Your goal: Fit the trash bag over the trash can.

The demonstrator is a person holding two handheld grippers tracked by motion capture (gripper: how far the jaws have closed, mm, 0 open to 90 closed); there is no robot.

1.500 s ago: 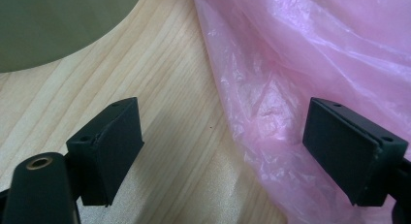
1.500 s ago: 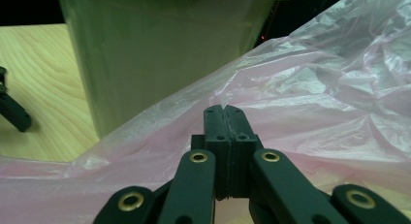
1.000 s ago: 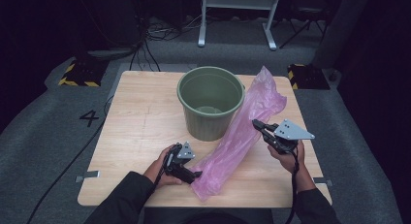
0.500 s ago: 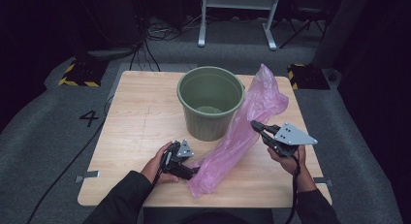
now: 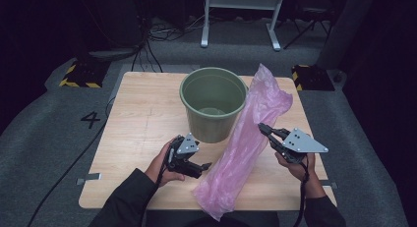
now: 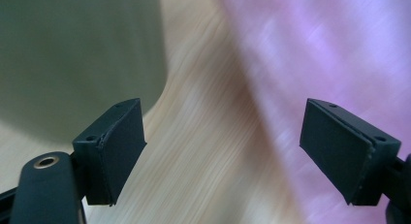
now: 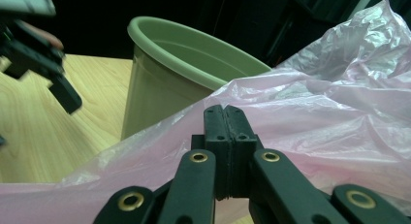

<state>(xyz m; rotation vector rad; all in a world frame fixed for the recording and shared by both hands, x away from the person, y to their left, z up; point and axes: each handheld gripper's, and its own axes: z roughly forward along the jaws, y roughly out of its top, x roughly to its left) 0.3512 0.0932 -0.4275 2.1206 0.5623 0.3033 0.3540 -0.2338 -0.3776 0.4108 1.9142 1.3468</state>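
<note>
A green plastic bucket (image 5: 211,127) stands upright near the middle of the wooden table (image 5: 142,114). A long pink plastic bag (image 5: 243,148) lies on a slant along the bucket's right side, from the table's near edge to past the rim. My left gripper (image 5: 205,166) is open at the bag's lower left, with bare tabletop between its pads (image 6: 121,146); the bucket (image 6: 72,54) and bag (image 6: 300,49) blur past it. My right gripper (image 5: 261,127) is shut at the bag's right edge, its jaws (image 7: 225,115) pressed together against the pink film (image 7: 315,112) beside the bucket (image 7: 155,83).
Dark grey floor surrounds the table, with a white "4" (image 5: 91,120) at the left. Cables (image 5: 147,45), a metal stand (image 5: 241,11) and yellow-black striped blocks (image 5: 78,75) lie beyond the far edge. Bare wood stretches left of the bucket.
My left gripper has moved right toward the bag's lower part. The bag's near end has shifted slightly. The right gripper has stayed about where it was.
</note>
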